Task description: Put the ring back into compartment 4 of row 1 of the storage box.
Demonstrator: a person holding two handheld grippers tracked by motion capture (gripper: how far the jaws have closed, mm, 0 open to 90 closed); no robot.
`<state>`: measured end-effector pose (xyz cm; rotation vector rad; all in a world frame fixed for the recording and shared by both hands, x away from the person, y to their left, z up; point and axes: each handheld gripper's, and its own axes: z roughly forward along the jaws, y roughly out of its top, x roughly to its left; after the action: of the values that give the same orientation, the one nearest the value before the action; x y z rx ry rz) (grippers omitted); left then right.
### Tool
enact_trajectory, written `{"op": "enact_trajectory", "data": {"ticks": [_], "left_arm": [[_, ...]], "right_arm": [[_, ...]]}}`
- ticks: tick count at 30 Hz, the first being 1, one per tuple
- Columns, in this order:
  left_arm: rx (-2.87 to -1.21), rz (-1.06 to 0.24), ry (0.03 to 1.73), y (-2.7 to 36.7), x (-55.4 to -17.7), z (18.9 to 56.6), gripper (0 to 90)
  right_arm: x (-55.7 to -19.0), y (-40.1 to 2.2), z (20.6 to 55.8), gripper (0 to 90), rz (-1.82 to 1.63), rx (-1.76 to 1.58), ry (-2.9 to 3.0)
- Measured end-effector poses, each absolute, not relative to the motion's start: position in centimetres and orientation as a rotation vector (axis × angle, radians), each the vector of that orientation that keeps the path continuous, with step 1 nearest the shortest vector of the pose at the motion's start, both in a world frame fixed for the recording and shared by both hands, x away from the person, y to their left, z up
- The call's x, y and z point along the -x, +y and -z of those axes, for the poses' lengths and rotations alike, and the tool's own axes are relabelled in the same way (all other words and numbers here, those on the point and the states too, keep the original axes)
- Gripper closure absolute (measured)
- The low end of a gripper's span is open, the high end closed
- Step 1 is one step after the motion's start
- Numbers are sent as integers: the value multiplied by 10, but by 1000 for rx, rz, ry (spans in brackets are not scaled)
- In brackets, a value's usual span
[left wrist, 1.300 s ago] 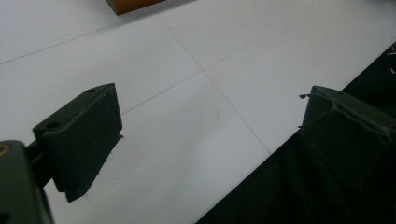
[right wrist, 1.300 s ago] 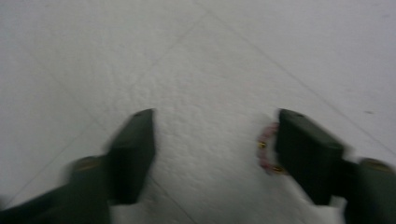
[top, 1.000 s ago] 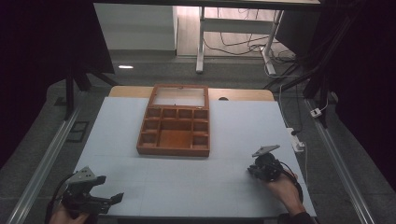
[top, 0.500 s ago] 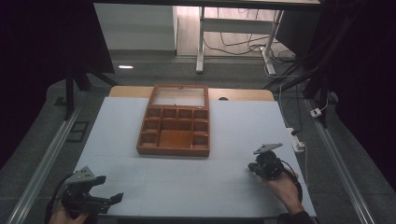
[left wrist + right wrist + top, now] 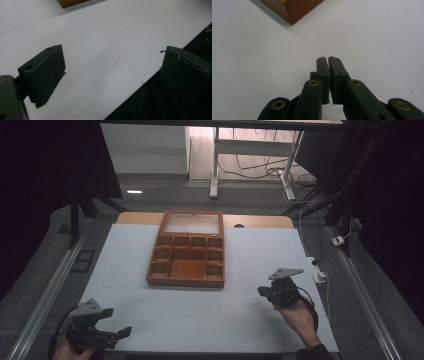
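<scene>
from the high view i see my right gripper hanging over the white surface, near its right edge, with a hand behind it and its grey three-cornered plate on top. its jaws are pressed together with nothing between them; in the right gripper view they meet almost flush, a thin slit left at the tips, pointing toward the corner of the wooden box. that box sits in the middle of the surface, toward the far side, its lid tipped open at the back and its compartments in rows, with one larger compartment near the front centre. the right gripper is well apart from the box, off its near right corner. my left gripper rests at the near left corner of the surface, close to the front edge, pointing to the right. its jaws stand wide apart and hold nothing; in the left gripper view the bare surface lies between them, and a corner of the box shows at the top edge.
</scene>
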<state>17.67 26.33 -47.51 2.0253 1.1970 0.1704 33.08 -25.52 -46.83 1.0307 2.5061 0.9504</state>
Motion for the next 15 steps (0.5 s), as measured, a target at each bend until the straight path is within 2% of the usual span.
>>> {"op": "enact_trajectory", "data": {"ticks": [15], "left_arm": [[-2025, -170, 1198, 264, -177, 475, 56]], "right_arm": [[-345, -238, 458, 862, -1086, -1024, 2513]]}}
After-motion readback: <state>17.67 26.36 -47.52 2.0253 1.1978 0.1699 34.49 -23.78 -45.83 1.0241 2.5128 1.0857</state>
